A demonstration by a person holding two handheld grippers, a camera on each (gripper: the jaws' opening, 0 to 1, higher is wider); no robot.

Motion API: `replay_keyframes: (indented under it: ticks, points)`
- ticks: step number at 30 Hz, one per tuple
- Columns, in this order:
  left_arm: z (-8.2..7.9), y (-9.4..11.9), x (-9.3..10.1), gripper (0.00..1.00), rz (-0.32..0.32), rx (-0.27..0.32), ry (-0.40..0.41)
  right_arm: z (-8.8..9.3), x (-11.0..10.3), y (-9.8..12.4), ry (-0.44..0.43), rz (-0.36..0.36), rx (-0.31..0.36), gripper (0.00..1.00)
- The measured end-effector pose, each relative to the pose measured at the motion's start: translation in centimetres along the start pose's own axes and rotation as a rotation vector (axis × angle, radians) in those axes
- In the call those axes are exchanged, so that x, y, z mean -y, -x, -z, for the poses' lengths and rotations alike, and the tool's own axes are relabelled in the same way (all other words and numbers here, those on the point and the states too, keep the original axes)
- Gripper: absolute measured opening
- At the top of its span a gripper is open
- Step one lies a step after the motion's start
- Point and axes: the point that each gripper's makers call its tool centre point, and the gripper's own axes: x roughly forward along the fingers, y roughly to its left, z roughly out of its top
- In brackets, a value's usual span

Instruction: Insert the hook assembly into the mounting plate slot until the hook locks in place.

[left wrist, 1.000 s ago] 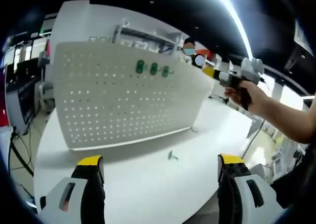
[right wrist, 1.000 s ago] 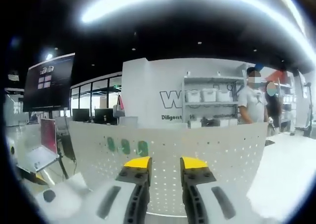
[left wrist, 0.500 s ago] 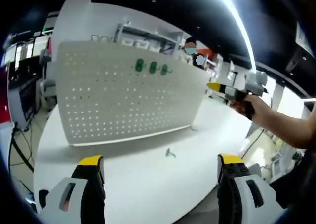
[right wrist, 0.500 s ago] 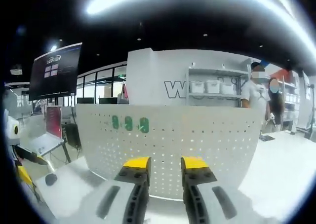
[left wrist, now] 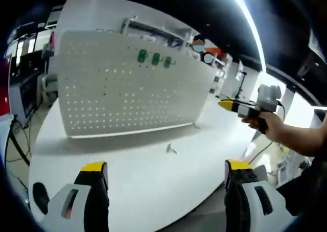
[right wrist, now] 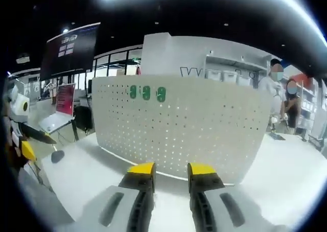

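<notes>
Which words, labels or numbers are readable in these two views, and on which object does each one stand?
Back wall lettering, right gripper view: large dark letters cut off by the pegboard; unreadable.
Dark hanging screen: small light tiles, too blurred to read.
Green hooks on the pegboard: no text visible.

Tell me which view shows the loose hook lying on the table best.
The left gripper view: the small hook lies in plain sight on the white table, in front of the pegboard. In the right gripper view I cannot pick the hook out; the pegboard and its three green hooks are clear there.
</notes>
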Motion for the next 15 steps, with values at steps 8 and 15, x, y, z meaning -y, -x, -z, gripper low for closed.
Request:
replay_keyframes:
  ticks: [8,15]
  points:
    - [1.2,0.0,0.3,0.95,0.002,-0.021,0.008,3.4,-1.5,1.4,0.015,-0.043,-0.07,0.22]
    - [2.1,0.0,0.4,0.95,0.01,-0.049,0.01,6.0,-3.1,2.4,0.0,-0.072,-0.12,0.22]
